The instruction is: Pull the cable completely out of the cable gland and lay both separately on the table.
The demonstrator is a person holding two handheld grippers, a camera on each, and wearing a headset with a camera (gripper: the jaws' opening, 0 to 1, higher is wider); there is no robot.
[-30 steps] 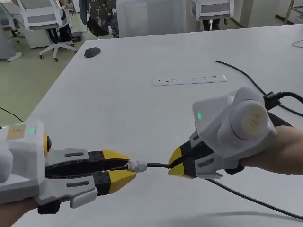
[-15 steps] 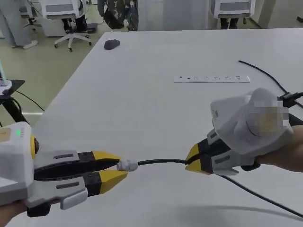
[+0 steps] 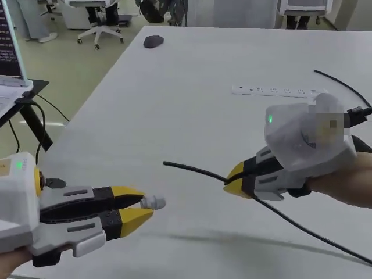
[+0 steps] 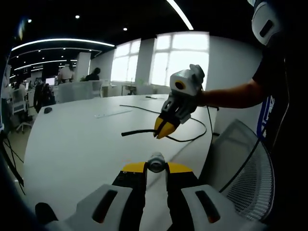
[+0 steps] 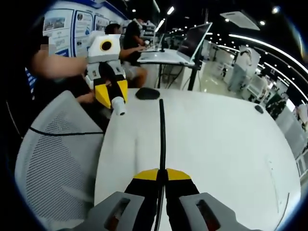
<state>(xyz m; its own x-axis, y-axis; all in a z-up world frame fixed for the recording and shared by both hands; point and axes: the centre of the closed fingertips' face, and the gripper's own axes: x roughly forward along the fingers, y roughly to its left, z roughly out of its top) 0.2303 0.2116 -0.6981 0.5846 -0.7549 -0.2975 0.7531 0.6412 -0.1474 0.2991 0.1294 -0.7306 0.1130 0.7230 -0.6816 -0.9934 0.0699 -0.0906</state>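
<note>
The left gripper (image 3: 145,204) holds the small white plastic cable gland (image 3: 153,202) at the tips of its fingers, which are closed narrow on it, above the white counter (image 3: 174,104). The right gripper (image 3: 231,181) has its fingers clamped on the thin black cable (image 3: 192,169). The cable's free end projects to the left in the air, apart from the gland. The cable is judged fully withdrawn; neither part is yet on the counter.

Hazards at placement:
- The gland is round. Released from a height, it is likely to roll or bounce toward the counter edge.
- The cable is springy. Its free end may swing into the gland if the two are set down close together.
- The slack trailing behind the right gripper may drag the cable after release.
</note>
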